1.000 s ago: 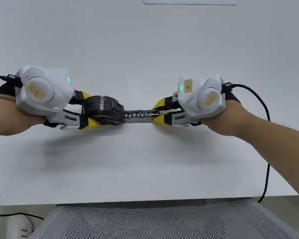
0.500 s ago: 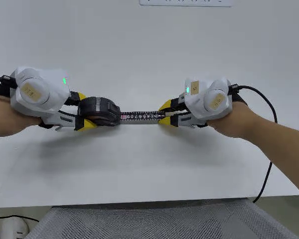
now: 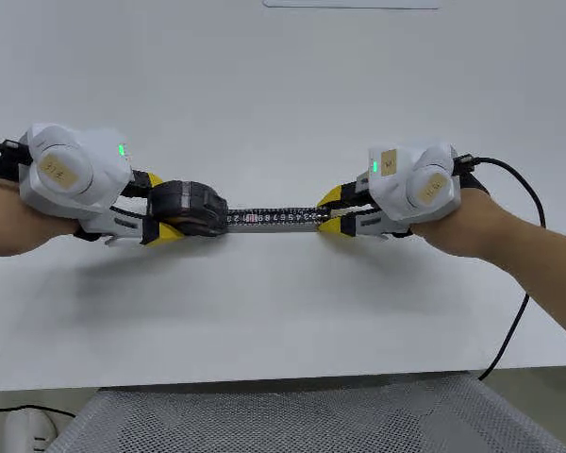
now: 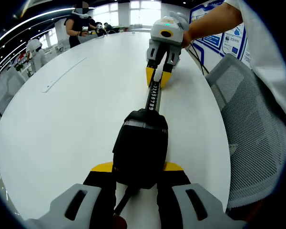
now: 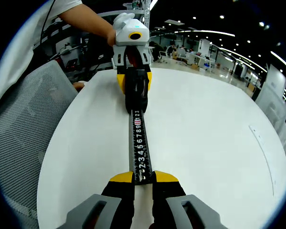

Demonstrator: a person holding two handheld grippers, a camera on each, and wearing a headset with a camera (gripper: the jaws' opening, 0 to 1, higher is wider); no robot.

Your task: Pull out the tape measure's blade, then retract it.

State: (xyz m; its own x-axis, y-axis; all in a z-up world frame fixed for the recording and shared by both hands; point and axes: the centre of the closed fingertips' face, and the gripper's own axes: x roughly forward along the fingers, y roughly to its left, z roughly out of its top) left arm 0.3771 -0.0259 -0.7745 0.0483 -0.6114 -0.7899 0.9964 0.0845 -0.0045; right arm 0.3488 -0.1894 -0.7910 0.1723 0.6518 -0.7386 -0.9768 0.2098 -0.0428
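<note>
Black casing, yellow jaw tips: your left gripper (image 3: 167, 209) is clamped on the tape measure (image 3: 191, 208), one jaw on each flat side of the body. In the left gripper view the casing sits squarely between the two yellow pads, with its mouth pointing away from you towards the other hand.

The blade (image 3: 274, 218) is drawn out of the casing and runs straight across to your right gripper (image 3: 328, 211). That gripper's jaws are closed on the blade's free end. In the right gripper view the strip passes between the two yellow tips and reaches to the casing with no visible sag. The blade is dark with white numerals, with a red mark in the half nearer the casing.

Position: in the head view both grippers are level, well apart, and face each other, with the blade horizontal between them. Tape and blade are held above the white table (image 3: 283, 321), near its front edge; a soft shadow lies on the surface beneath them.

Other items: a black cable (image 3: 511, 319) trails from the right gripper over the table edge. A grey mesh chair (image 3: 292, 420) sits below the front edge.
</note>
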